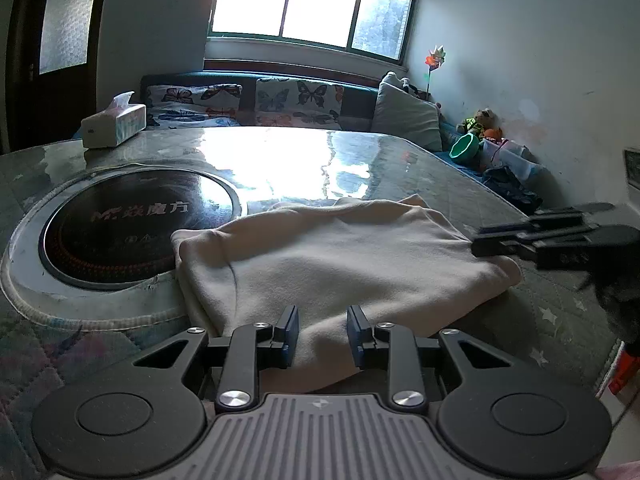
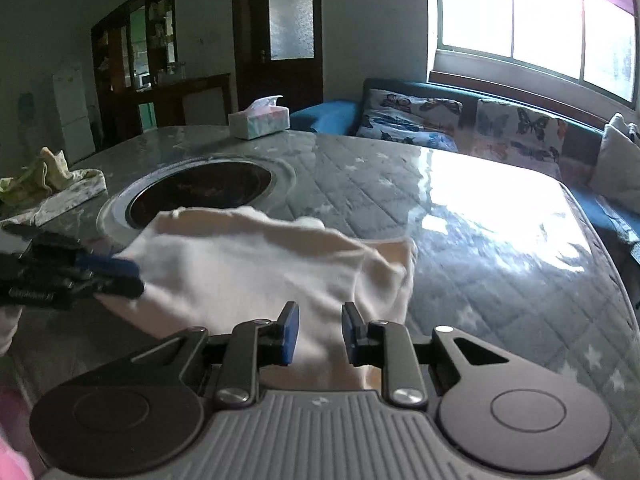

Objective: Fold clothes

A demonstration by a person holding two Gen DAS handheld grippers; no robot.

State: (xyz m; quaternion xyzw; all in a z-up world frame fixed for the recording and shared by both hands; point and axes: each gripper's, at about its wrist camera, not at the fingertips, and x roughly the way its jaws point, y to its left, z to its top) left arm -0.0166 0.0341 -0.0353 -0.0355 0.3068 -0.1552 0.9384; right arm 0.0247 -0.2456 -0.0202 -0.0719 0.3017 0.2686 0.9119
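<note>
Both grippers, left and right, stand with a gap between their pads and the cream cloth lying across it; whether either pinches fabric cannot be told. It lies folded at frame centre on the table, its edge over the round hob at left. It looks soft, light and limp, likely best taken at corners. Glossy quilted cover, tissue box upper left, sofa under a bright window.
</note>
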